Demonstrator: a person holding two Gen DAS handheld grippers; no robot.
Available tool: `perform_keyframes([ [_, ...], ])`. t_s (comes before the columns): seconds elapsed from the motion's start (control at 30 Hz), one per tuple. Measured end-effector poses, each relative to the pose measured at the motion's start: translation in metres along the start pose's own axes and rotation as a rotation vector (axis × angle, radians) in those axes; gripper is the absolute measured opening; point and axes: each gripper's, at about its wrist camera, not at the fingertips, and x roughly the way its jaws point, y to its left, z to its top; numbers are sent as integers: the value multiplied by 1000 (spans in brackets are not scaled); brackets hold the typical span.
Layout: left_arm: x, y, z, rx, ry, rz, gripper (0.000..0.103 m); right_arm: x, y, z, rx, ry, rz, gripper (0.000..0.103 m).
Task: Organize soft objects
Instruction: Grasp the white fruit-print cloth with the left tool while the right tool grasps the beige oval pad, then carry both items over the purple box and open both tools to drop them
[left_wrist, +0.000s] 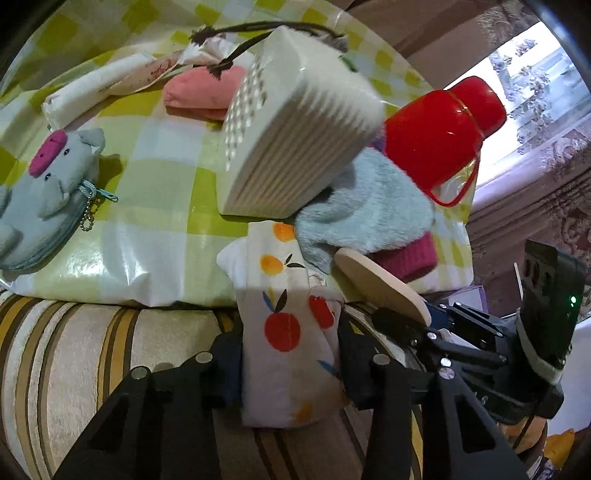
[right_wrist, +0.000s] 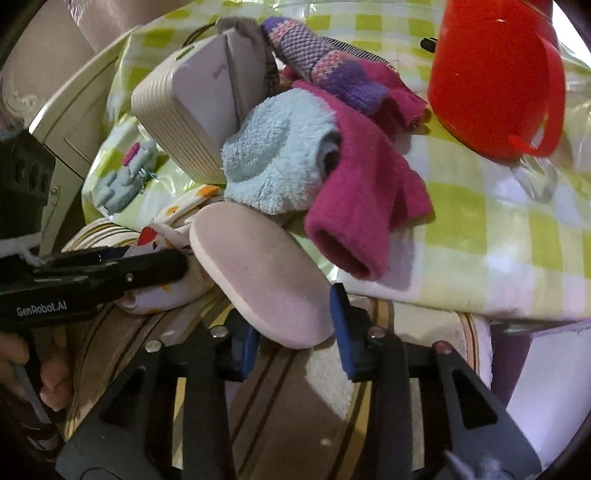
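My left gripper (left_wrist: 291, 354) is shut on a white fruit-print cloth (left_wrist: 284, 332) at the front edge of the checked tablecloth (left_wrist: 155, 229); the cloth also shows in the right wrist view (right_wrist: 173, 291). My right gripper (right_wrist: 291, 343) is around the near end of a beige oval pad (right_wrist: 258, 277), its jaws a little apart; the pad also shows in the left wrist view (left_wrist: 380, 284). A light blue fluffy sock (right_wrist: 273, 155) and a magenta sock (right_wrist: 362, 199) lie just behind the pad. A grey plush pouch (left_wrist: 44, 192) lies at left.
A cream ribbed box (left_wrist: 295, 140) leans on the blue sock (left_wrist: 362, 218). A red bottle (left_wrist: 439, 136) lies at right. A pink pouch (left_wrist: 199, 96) and a white packet (left_wrist: 96, 88) lie at the back. A purple knitted item (right_wrist: 321, 66) lies behind the socks. A striped cushion (left_wrist: 92, 350) is below the cloth.
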Motion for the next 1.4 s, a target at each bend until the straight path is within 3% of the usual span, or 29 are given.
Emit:
perform_keyframes([
  [0.13, -9, -4, -11, -11, -23, -14, 43, -12, -1, -7, 22, -14, 28, 37],
  [0.27, -11, -12, -14, -16, -43, -22, 42, -21, -5, -15, 28, -36, 44, 19],
  [0.43, -24, -10, -23, -13, -69, -58, 40, -38, -20, -33, 64, -65, 87, 9],
  [0.93, -19, -62, -33, 69, -70, -100, 39, -70, -35, -54, 103, -169, 128, 8],
  [1.23, -10, -114, -41, 153, -67, -166, 39, -104, -77, -90, 208, -218, 108, 8],
  [1.4, 7, -159, -54, 236, -16, -215, 39, -118, -108, -121, 280, -231, 61, 8],
])
